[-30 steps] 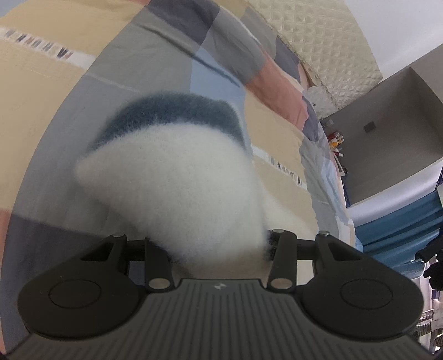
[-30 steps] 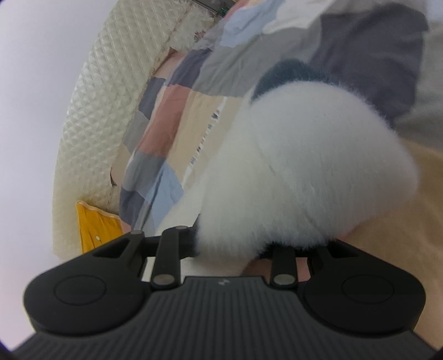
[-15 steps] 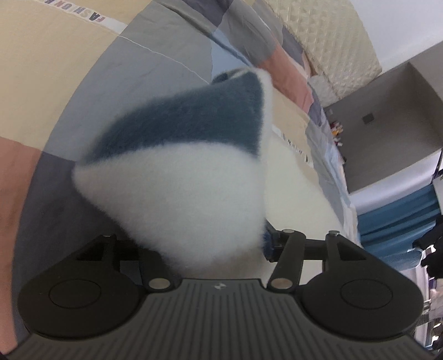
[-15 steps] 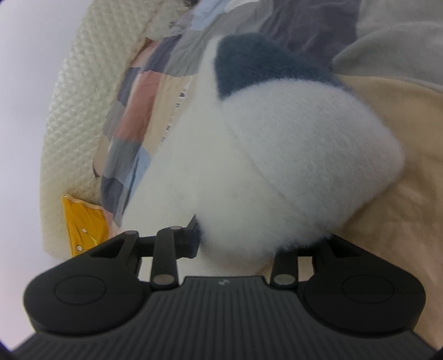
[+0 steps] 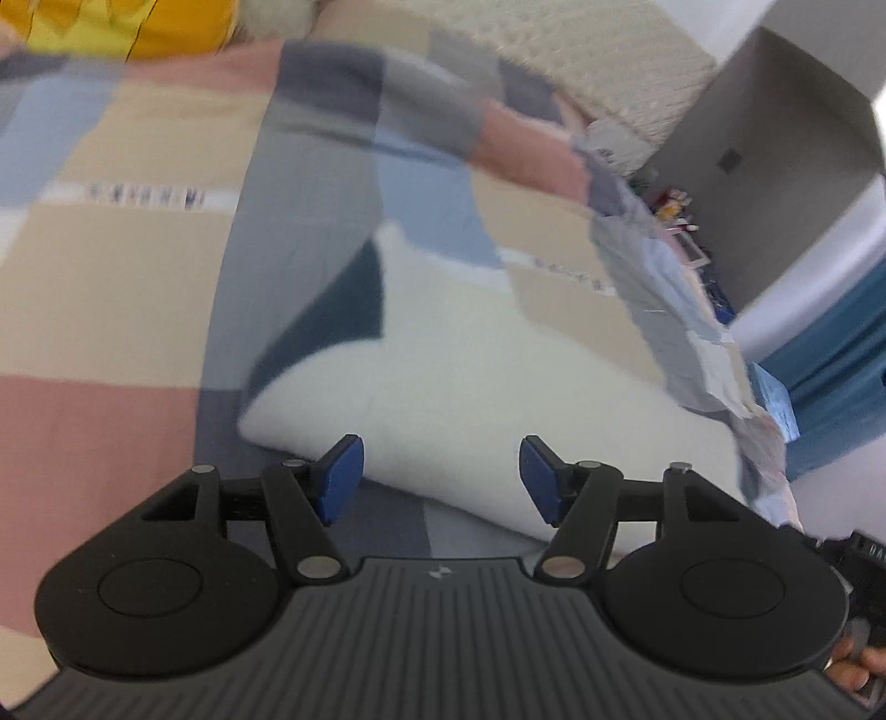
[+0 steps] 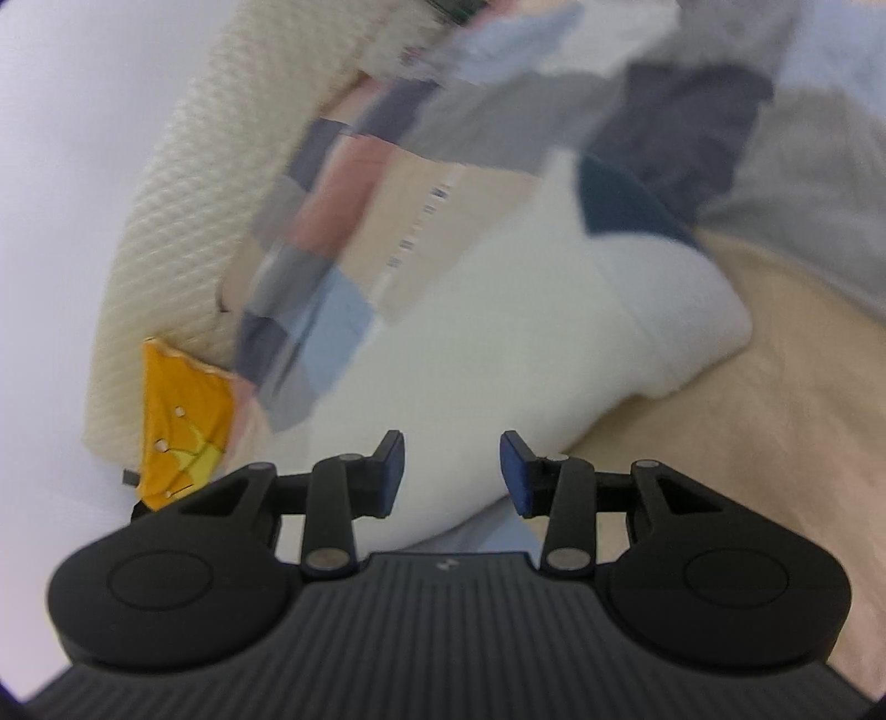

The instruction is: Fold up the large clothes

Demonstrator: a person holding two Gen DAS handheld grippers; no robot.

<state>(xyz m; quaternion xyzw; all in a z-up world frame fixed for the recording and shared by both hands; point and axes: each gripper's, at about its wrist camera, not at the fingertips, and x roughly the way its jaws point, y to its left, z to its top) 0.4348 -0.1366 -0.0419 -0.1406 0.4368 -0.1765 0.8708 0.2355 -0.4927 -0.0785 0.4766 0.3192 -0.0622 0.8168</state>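
A fluffy white garment with a dark blue patch (image 5: pixel 470 382) lies folded on the patchwork bed cover (image 5: pixel 138 288). It also shows in the right wrist view (image 6: pixel 498 343). My left gripper (image 5: pixel 440 479) is open and empty, its blue pads (image 5: pixel 340 473) just above the garment's near edge. My right gripper (image 6: pixel 451 473) is open and empty too, over the garment's near end, with blue pads (image 6: pixel 512 476) apart. Both views are motion-blurred.
A quilted cream headboard (image 6: pixel 194 194) stands behind the bed. A yellow cushion (image 6: pixel 177 426) lies by it, also in the left wrist view (image 5: pixel 138 27). A grey wall (image 5: pixel 775 166) and blue curtain (image 5: pixel 841 354) are to the right.
Both grippers have opened and let go of the fluffy garment. It now lies on the bed, and both grippers have pulled back from it.
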